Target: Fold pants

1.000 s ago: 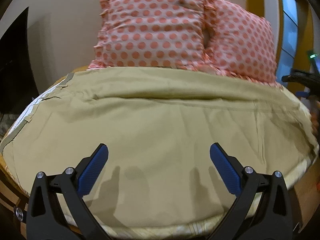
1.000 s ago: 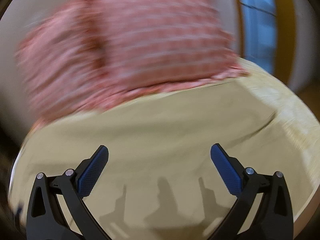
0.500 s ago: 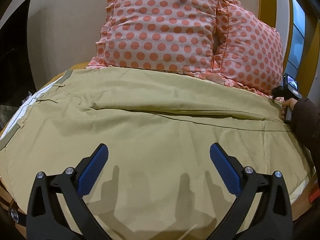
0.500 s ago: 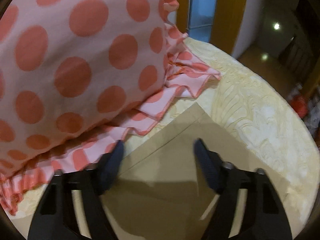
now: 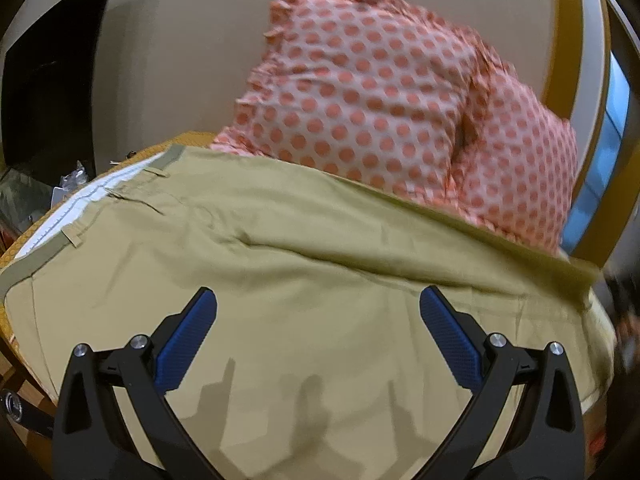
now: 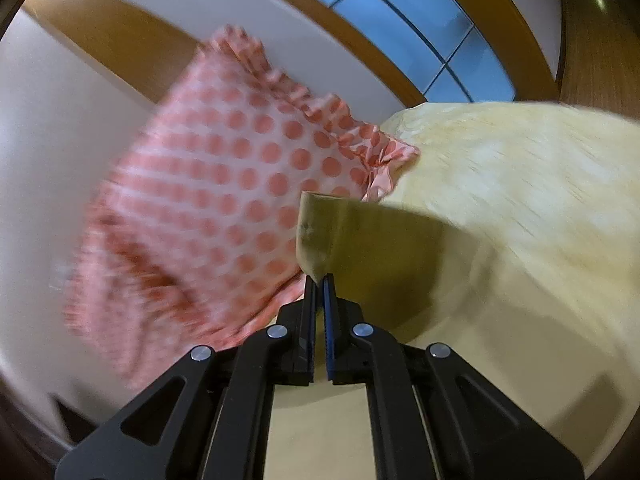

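- Left wrist view: the left hand-held gripper (image 5: 318, 338) is spread wide above the tan pants (image 5: 280, 264), which lie flat across the bed in front of two dotted pillows (image 5: 384, 108)
- Right wrist view: the right hand-held gripper (image 6: 319, 280) is pressed together, pinching a raised corner of the pants (image 6: 320, 232) beside a dotted pillow (image 6: 224, 200), over the yellow bedspread (image 6: 520, 184)

Left wrist view: we look low and forward across the pants (image 5: 304, 280) toward the pillows (image 5: 372, 104) and wall, cloth close beneath us. Right wrist view: we sit tilted at the pants (image 6: 320, 236) hem corner, very near, facing one pillow (image 6: 224, 200) and the window (image 6: 420, 28). Shared: pants, pillows.
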Demonstrator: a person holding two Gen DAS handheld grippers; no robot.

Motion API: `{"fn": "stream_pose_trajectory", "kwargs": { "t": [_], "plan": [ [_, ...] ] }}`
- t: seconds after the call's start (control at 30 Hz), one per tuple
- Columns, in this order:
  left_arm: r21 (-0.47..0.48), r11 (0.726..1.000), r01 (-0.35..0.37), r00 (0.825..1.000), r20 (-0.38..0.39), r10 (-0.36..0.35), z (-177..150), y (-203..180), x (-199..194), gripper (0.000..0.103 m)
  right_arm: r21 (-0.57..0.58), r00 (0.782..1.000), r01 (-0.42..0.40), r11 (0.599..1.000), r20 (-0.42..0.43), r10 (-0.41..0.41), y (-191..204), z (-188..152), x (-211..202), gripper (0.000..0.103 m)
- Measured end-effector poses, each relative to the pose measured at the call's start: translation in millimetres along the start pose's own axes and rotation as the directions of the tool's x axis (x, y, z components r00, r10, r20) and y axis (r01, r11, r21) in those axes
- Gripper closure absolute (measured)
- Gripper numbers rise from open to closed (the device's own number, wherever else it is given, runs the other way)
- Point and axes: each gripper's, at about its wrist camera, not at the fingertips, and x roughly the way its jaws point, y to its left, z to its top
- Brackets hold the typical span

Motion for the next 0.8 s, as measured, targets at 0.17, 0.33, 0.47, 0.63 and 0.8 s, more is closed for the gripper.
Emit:
{"fn": "stream_pose_trajectory", "kwargs": {
  "t": [0.17, 0.33, 0.47, 0.63, 0.8],
  "plan": [
    [-0.023, 0.999, 0.034, 0.998, 0.051, -0.033, 40.6, 14.0, 8.8, 0.002, 0.092, 0.993, 0.086, 0.992, -0.092, -0.078, -36.1, -47.2, -32.1, 0.099],
    [-0.051, 0.997, 0.054, 0.999, 0.002, -0.054, 78.7, 23.3, 42.6, 0.002, 0.148, 0.986, 0.094, 0.984, -0.149, -0.072, -37.7, -55.0, -32.9, 0.059],
    [-0.124, 0.989, 0.081, 0.993, -0.074, -0.091, 97.3, 32.5, 79.1, 0.002, 0.102, 0.985, 0.120, 0.988, -0.139, -0.105, -29.0, -57.7, -33.0, 0.051],
    [-0.198, 0.979, 0.054, 0.985, -0.152, -0.085, 117.0, 41.1, 130.4, 0.003, 0.099, 0.993, 0.078, 0.992, -0.094, -0.069, -37.9, -50.6, -24.0, 0.101],
    [-0.328, 0.945, 0.001, 0.954, -0.284, -0.099, 126.7, 58.1, 193.3, 0.018, 0.092, 0.997, 0.041, 0.995, -0.073, -0.034, -38.0, -48.0, -25.1, 0.101]
  ]
}}
